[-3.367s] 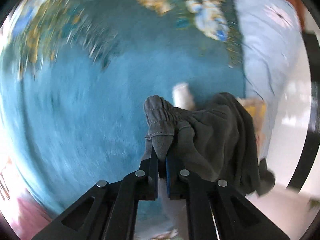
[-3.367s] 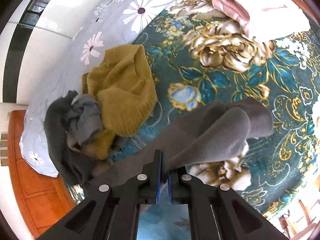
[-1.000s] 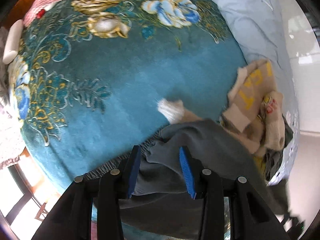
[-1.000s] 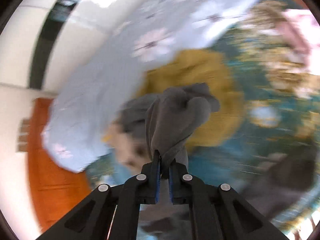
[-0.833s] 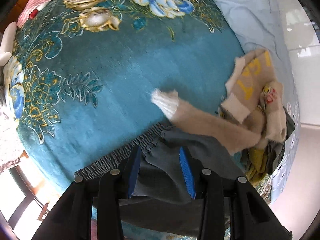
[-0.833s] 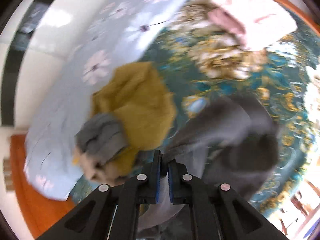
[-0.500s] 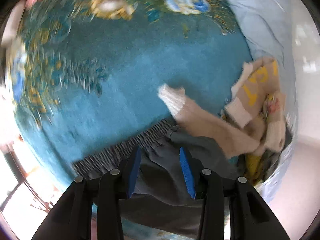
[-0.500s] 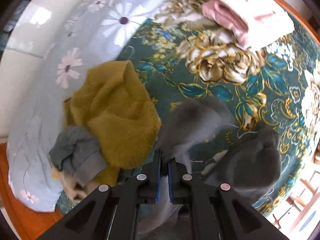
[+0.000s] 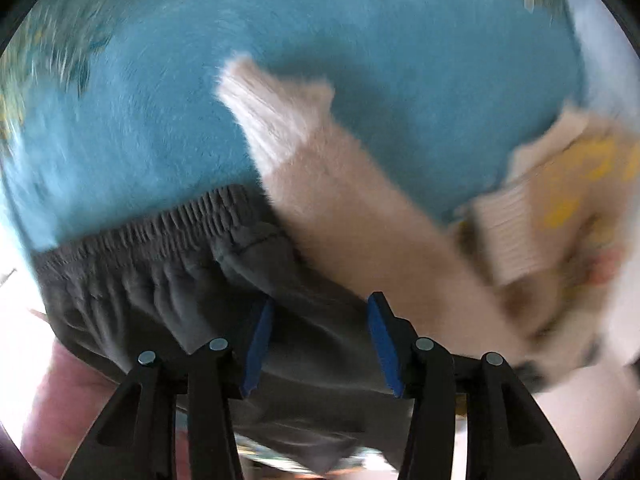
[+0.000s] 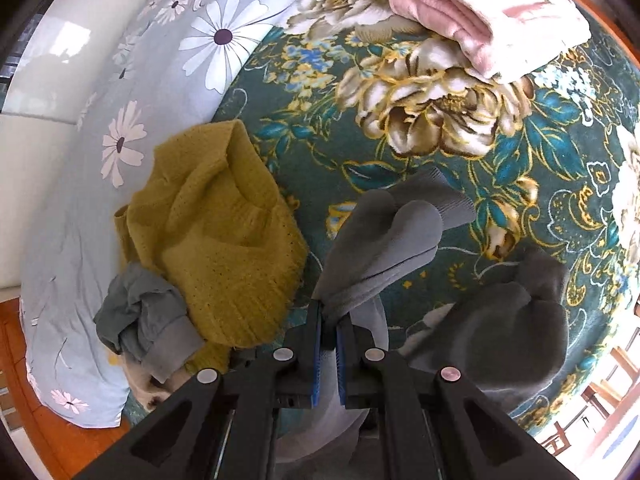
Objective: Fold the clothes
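Observation:
Dark grey sweatpants (image 9: 168,280) lie on the teal floral blanket (image 9: 360,40), elastic waistband toward the camera. My left gripper (image 9: 320,340) is open, its blue pads straddling the grey cloth just behind the waistband. A beige sweater sleeve (image 9: 340,200) lies across the pants. My right gripper (image 10: 328,336) is shut on a pant leg of the grey sweatpants (image 10: 392,232), which bunches up ahead of the fingers. More grey cloth (image 10: 512,328) lies to the right.
A mustard knit sweater (image 10: 224,240) and a grey-green garment (image 10: 140,320) are piled at the left. Folded pink and white clothes (image 10: 492,12) lie at the far end. A pale blue daisy sheet (image 10: 168,72) edges the blanket (image 10: 540,128). A beige sweater with yellow letters (image 9: 560,200) lies right.
My left gripper opened and let go of the waistband, then came in low over it. My right gripper stayed shut on the pant leg and swung it over the blanket.

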Demonstrator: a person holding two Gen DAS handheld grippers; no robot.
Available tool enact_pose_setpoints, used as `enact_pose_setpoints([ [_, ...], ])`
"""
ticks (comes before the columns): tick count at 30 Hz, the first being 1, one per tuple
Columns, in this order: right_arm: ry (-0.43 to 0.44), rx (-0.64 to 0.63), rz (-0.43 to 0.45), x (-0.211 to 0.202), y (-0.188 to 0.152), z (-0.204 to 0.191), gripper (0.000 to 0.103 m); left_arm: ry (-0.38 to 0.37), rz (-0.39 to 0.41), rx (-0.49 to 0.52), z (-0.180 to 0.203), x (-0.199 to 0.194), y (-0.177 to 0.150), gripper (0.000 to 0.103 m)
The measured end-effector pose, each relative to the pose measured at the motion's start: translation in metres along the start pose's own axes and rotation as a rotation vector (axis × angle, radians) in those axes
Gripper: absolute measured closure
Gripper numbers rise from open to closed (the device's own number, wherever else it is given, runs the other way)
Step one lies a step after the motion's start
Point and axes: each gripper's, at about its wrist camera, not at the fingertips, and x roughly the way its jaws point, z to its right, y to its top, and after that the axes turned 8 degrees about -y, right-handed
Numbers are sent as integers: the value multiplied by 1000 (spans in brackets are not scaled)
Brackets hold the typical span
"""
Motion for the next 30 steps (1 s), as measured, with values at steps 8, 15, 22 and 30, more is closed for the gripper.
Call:
enact_pose_setpoints([
  [8,-36,18,-10,-10,-2,25,96,21,149,87,-4,-23,-21,100],
  [15,-48,-39,-45,0,-2,-4,96,-86,287,190,7,-75,-19,100],
  [22,93,-134,-30,26,8,-83,80,-160,242,20,5,-56,29,93],
  [30,149,-72,19,17,14,-35,50,-311,271,104,-6,-94,7,63],
])
